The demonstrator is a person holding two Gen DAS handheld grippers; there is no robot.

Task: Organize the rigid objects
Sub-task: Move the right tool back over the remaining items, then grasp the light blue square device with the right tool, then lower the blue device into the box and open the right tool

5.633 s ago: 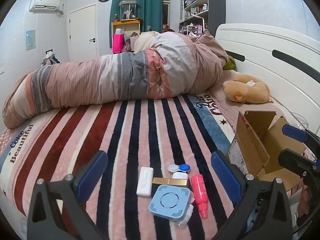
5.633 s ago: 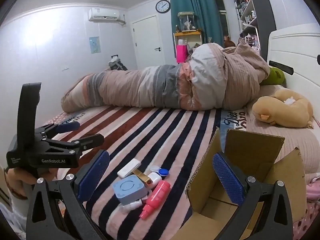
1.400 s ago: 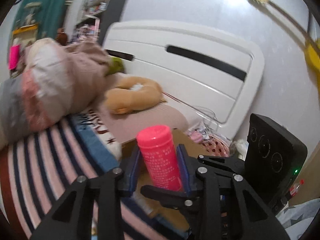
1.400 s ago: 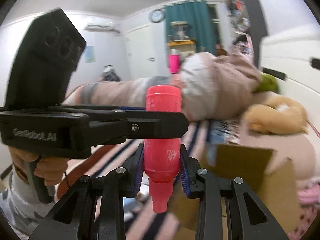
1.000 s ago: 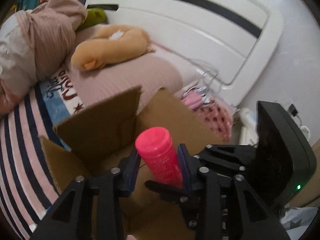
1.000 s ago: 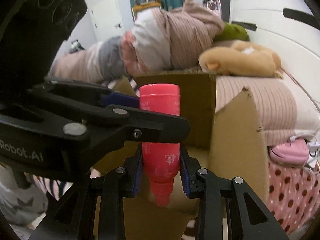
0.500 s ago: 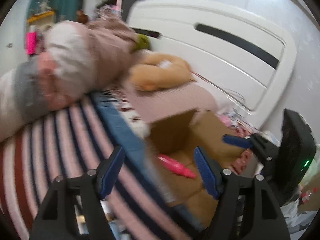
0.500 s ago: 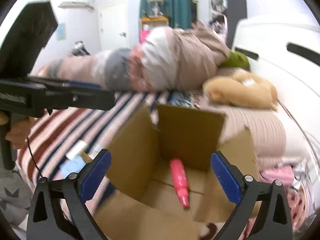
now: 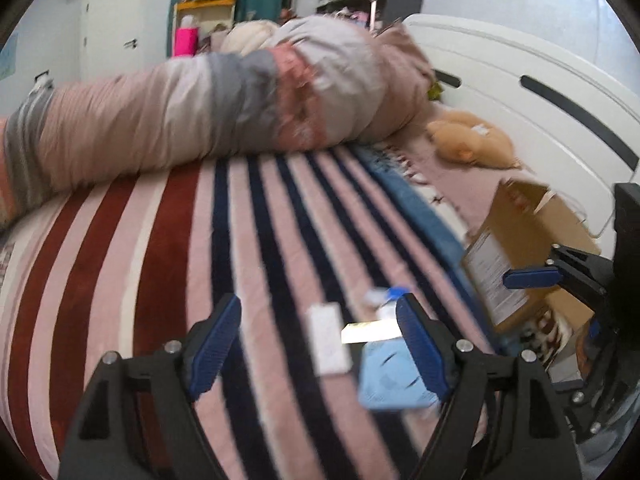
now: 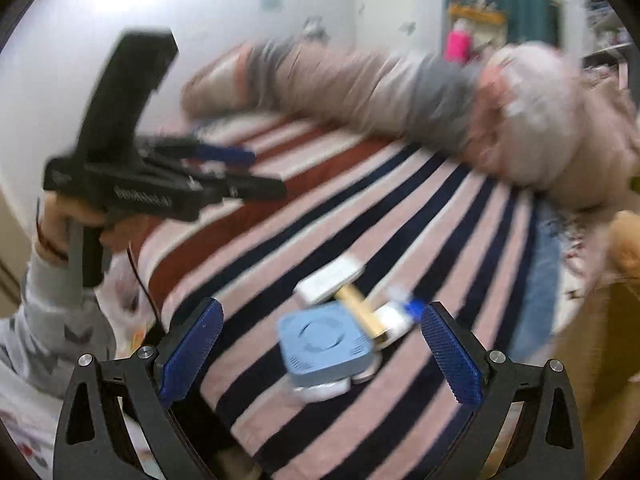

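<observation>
**Both grippers spread above the striped bed, small items beside the box**

From the left wrist camera we see our left gripper [image 9: 318,344] with its blue pads spread wide and nothing between them, above the striped blanket [image 9: 160,264]. Taking the cardboard box [image 9: 532,236] as our landmark: it stands open at the bed's right edge, and the loose items lie to its left on the blanket. Nearest it is a blurred blue-and-white piece [image 9: 384,300], then a gold bar [image 9: 370,333], a light blue square case [image 9: 394,378] and a white rectangular case [image 9: 327,342] furthest from it. Our right gripper [image 9: 534,278] shows in front of the box.

From the right wrist camera we see our right gripper [image 10: 320,354], pads spread and empty. The light blue square case [image 10: 326,342] lies between them, touching the gold bar [image 10: 362,312]; the white rectangular case [image 10: 330,278] lies just beyond. The box [image 10: 616,320] edges in at far right. Our left gripper [image 10: 240,172] hangs at left, its jaws parted.
</observation>
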